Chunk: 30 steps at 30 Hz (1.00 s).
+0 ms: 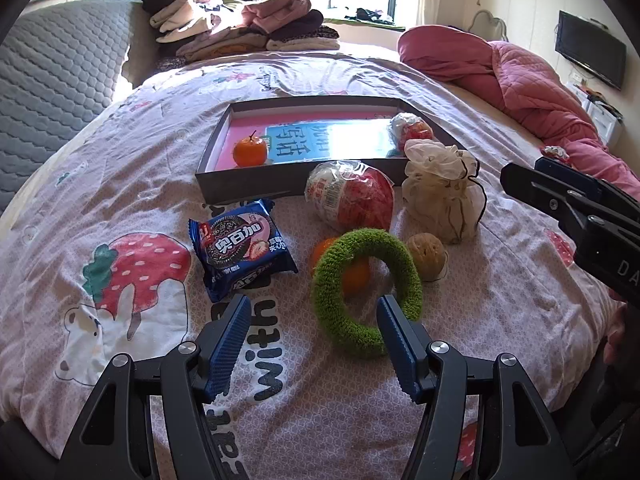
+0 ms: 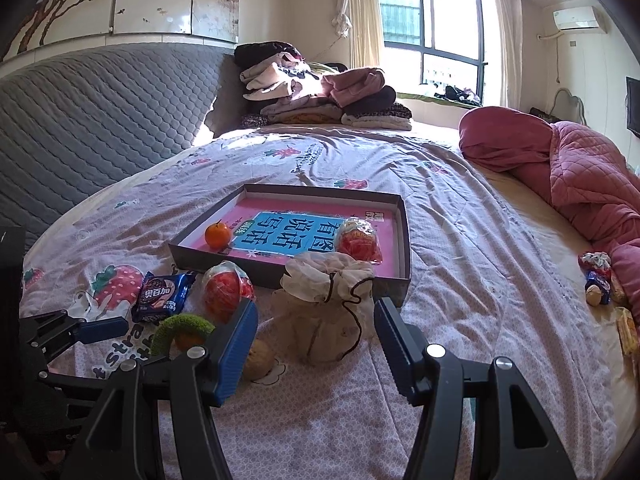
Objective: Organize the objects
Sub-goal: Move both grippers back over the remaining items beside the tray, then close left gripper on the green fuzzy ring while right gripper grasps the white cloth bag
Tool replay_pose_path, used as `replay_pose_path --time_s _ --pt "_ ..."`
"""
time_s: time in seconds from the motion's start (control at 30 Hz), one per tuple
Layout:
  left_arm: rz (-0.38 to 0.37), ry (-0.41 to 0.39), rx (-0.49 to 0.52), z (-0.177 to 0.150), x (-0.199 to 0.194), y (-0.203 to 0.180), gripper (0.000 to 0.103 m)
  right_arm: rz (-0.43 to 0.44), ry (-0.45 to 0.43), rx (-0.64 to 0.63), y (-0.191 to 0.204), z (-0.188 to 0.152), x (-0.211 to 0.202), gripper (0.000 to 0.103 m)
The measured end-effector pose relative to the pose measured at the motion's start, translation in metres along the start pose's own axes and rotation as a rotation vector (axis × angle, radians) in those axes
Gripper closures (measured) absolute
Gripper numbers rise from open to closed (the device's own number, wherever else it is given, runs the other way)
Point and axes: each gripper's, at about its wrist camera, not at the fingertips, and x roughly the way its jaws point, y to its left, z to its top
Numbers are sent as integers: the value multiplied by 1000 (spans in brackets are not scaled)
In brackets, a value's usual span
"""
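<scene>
green fuzzy ring (image 1: 366, 288) leans on an orange (image 1: 352, 270) on the bedspread (image 1: 120, 184), just short of the shallow tray (image 1: 248, 184). left gripper (image 1: 314, 344) gapes wide, its one finger beside the ring's rim. right gripper (image 2: 316, 350) spread wide, holding nothing, around a cream drawstring pouch (image 2: 324, 312). bare sheet lies left.

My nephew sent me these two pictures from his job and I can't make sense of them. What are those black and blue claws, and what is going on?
They are two hand-held grippers, each with a camera looking along its fingers. One picture is from the left gripper, the other from the right gripper. Both are open and hold nothing. On the bed lies a shallow box with a small orange and a wrapped snack inside. In front of it lie a cookie packet, a green ring, a cloth pouch and a walnut.
</scene>
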Motion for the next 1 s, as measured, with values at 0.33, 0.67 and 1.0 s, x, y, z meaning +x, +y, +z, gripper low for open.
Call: replay_pose_path --time_s 0.33,0.67,1.0 --pt "-14 23 3 -3 9 2 36 -17 45 20 -8 -9 23 43" --pt "-31 19 -4 -4 19 7 36 -65 87 36 -21 -13 51 43" --pt "-48 14 -4 -4 26 9 36 -68 114 75 -35 -11 78 43"
